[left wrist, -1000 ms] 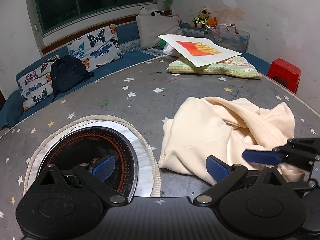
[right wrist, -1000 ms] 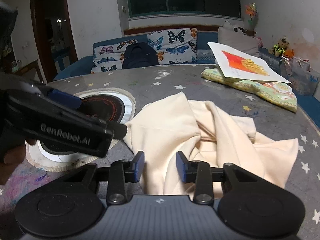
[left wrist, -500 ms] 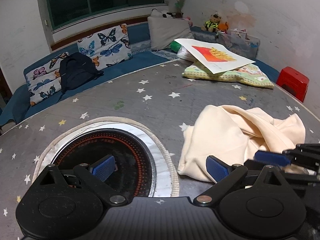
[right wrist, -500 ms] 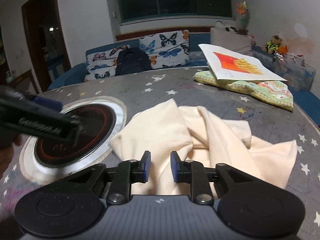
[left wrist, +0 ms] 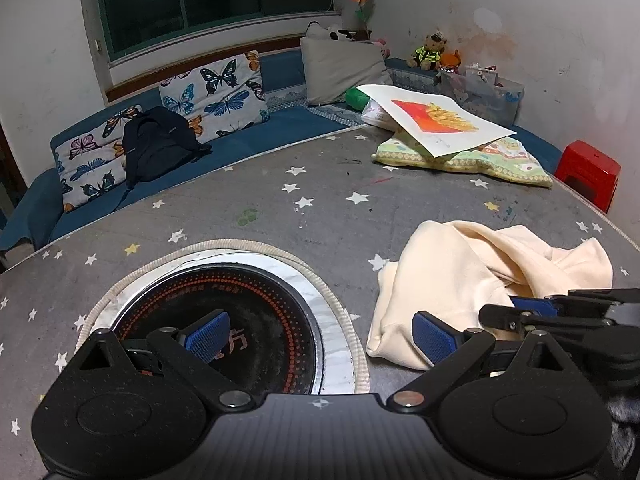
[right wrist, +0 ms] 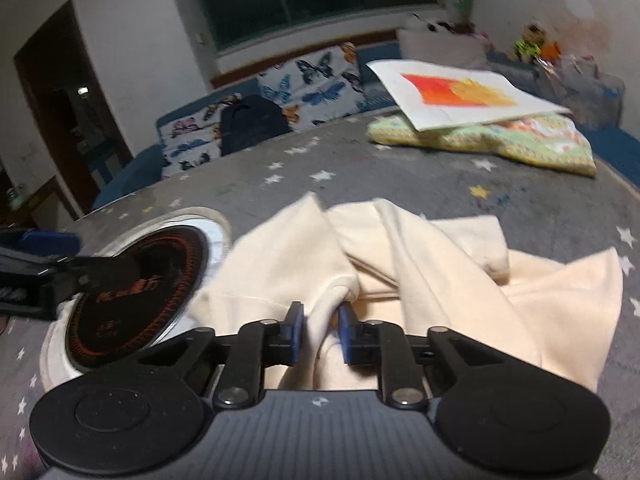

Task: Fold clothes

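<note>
A crumpled cream garment [left wrist: 472,272] lies on the grey star-print table [left wrist: 320,216]; it also shows in the right wrist view [right wrist: 408,264]. My right gripper [right wrist: 320,332] is shut on a raised fold of the garment at its near edge; it shows in the left wrist view [left wrist: 532,308] at the right. My left gripper [left wrist: 320,336] is open and empty, its left finger over the round cooktop and its right finger by the garment's left corner. It appears at the left in the right wrist view [right wrist: 44,256].
A round black cooktop [left wrist: 224,320] with a white ring is set in the table left of the garment. A green quilt [left wrist: 480,156] with a drawing board [left wrist: 436,120] lies at the far right. A sofa with a black backpack [left wrist: 156,148] runs behind. A red stool [left wrist: 588,172] stands right.
My right gripper has closed on a fold of the garment and bunched it up. My left gripper has drawn back and left, so the garment sits farther right in its view.
</note>
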Demonstrator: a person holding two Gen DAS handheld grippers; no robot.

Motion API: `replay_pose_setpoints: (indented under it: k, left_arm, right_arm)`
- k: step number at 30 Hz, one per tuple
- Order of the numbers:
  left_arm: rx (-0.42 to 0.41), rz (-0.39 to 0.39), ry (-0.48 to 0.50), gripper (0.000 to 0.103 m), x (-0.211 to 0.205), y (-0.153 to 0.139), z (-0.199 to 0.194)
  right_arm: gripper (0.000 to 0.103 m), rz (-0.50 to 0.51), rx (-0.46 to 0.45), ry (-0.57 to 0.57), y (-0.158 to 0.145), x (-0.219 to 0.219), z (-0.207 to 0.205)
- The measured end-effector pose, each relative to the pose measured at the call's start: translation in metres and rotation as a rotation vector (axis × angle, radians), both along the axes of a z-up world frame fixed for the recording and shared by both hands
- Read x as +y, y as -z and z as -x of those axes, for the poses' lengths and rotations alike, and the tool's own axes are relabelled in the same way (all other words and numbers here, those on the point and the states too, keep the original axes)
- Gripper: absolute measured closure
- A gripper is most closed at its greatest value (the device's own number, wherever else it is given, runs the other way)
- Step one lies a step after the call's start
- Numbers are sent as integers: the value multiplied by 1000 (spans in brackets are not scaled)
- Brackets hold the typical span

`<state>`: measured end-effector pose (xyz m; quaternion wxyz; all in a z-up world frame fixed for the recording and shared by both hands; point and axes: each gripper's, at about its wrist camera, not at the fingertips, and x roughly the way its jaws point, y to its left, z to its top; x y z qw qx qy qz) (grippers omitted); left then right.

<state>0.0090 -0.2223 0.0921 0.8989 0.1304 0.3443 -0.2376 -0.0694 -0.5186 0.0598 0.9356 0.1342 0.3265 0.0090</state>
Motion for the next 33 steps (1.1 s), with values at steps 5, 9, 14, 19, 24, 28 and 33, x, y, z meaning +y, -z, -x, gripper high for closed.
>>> replay_pose_setpoints:
  k: [5, 9, 14, 19, 24, 28, 33]
  left_arm:
    - [22, 34, 30, 4, -2, -4, 4]
    - [30, 57, 81, 4, -8, -10, 13]
    - [42, 62, 152, 4, -19, -9, 22]
    - [55, 30, 219, 10, -37, 2, 28]
    - [50, 14, 311, 11, -57, 9, 36]
    - [35, -31, 341, 23, -75, 16, 36]
    - [50, -47, 317, 61, -76, 28, 24]
  right_arm:
    - [92, 60, -73, -84, -11, 29, 18]
    - [93, 121, -110, -194, -14, 62, 35]
    - [93, 156, -125, -296, -10, 96, 55]
    - [93, 181, -110, -340, -3, 113, 67]
    - [93, 156, -111, -328, -5, 113, 72]
    - [94, 150, -109, -337, -7, 117, 73]
    - [94, 151, -106, -357, -10, 123, 77]
